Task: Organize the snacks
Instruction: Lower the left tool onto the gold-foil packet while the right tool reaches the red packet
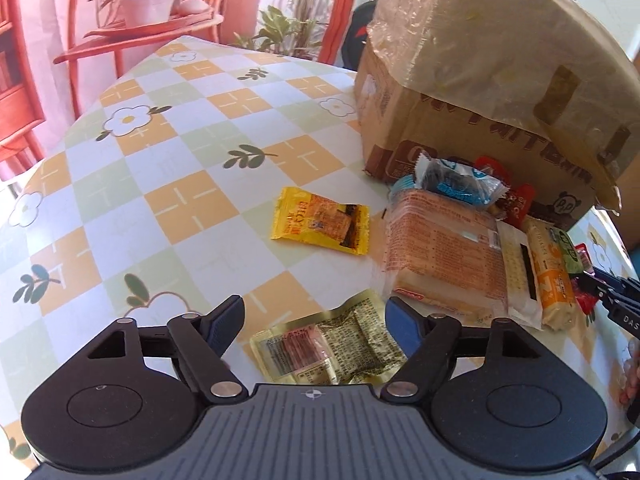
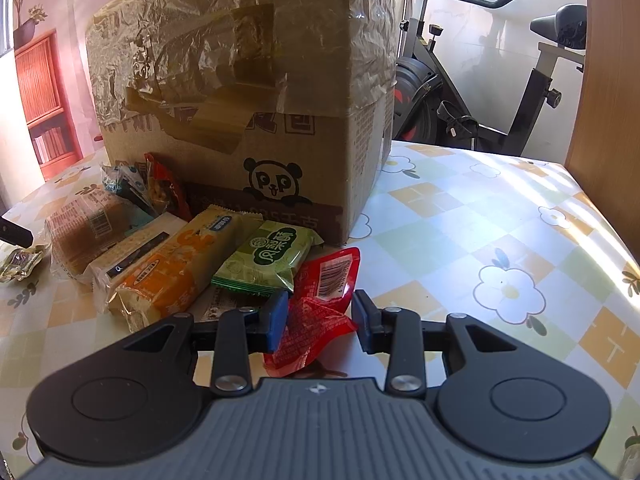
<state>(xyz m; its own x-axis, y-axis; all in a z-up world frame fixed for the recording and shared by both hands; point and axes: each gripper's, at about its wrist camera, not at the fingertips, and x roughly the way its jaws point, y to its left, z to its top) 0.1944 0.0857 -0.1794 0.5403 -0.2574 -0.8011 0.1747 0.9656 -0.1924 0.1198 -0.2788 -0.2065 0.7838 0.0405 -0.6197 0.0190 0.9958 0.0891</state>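
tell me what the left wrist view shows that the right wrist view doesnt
Only the left wrist view shows the yellow snack packet lying alone on the tablecloth, the potted plant on the red stand, and the open left hand-held gripper astride a gold-green packet.

Only the right wrist view shows the exercise bike, the panda logo facing the camera, and the open right hand-held gripper around a red packet.

Both show the cardboard box and the orange cracker pack.
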